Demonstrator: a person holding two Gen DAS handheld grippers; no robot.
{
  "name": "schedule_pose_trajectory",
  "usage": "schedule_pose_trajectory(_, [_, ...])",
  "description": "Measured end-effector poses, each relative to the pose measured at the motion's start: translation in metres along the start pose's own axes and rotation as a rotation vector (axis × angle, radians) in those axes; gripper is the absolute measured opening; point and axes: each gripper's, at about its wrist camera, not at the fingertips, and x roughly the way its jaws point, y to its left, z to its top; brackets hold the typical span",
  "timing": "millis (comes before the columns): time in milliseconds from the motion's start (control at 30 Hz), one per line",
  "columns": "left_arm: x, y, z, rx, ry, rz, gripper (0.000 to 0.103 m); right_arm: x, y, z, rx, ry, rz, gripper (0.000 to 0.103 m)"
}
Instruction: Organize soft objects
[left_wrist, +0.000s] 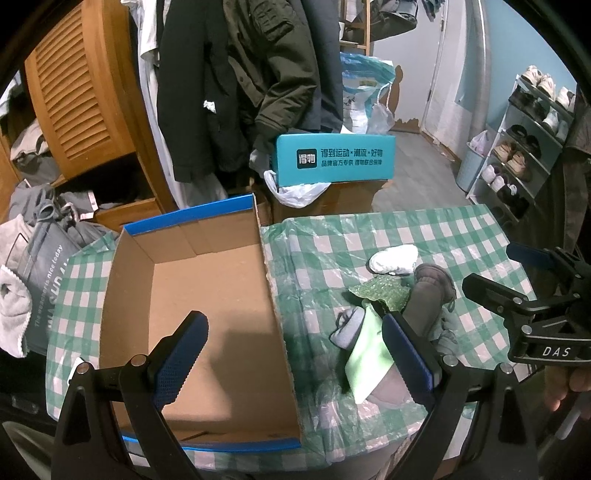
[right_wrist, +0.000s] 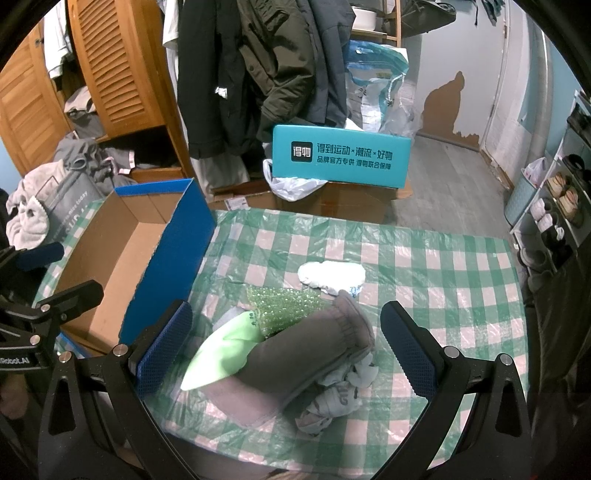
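Note:
An open cardboard box (left_wrist: 207, 295) with blue rims sits empty on the left of the checked table; it shows in the right wrist view (right_wrist: 110, 251) too. A pile of soft things lies to its right: a grey-brown sock (right_wrist: 295, 350), a light green cloth (right_wrist: 221, 350), green bubble wrap (right_wrist: 284, 306), a white sock (right_wrist: 332, 275) and a crumpled grey sock (right_wrist: 332, 402). My left gripper (left_wrist: 295, 354) is open over the box's right wall. My right gripper (right_wrist: 284, 354) is open, its fingers either side of the pile, above it.
The table carries a green-and-white checked plastic cover (right_wrist: 443, 277). Behind it stand a teal shoebox (right_wrist: 341, 155) on a carton, hanging coats (right_wrist: 258, 66) and a wooden wardrobe (left_wrist: 74, 92). A shoe rack (left_wrist: 524, 140) stands at the right. Clothes are heaped at the left (left_wrist: 33, 251).

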Motion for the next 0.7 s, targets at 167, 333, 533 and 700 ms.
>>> schedule_pose_trajectory(167, [0.0000, -0.0012, 0.0000, 0.000, 0.002, -0.001, 0.096, -0.0004, 0.0004, 0.0002, 0.000, 0.000, -0.001, 0.101])
schedule_pose_trajectory(333, [-0.0005, -0.0015, -0.0001, 0.001, 0.001, -0.002, 0.096, -0.0006, 0.0003, 0.0003, 0.000, 0.001, -0.001, 0.101])
schedule_pose_trajectory(533, [-0.0001, -0.0002, 0.0011, -0.001, 0.003, -0.002, 0.096, -0.0006, 0.0003, 0.0005, 0.000, 0.001, -0.002, 0.101])
schedule_pose_trajectory(700, [0.0000, 0.0001, 0.0014, -0.001, 0.004, -0.002, 0.096, -0.0006, -0.0001, 0.0005, -0.001, 0.002, -0.002, 0.101])
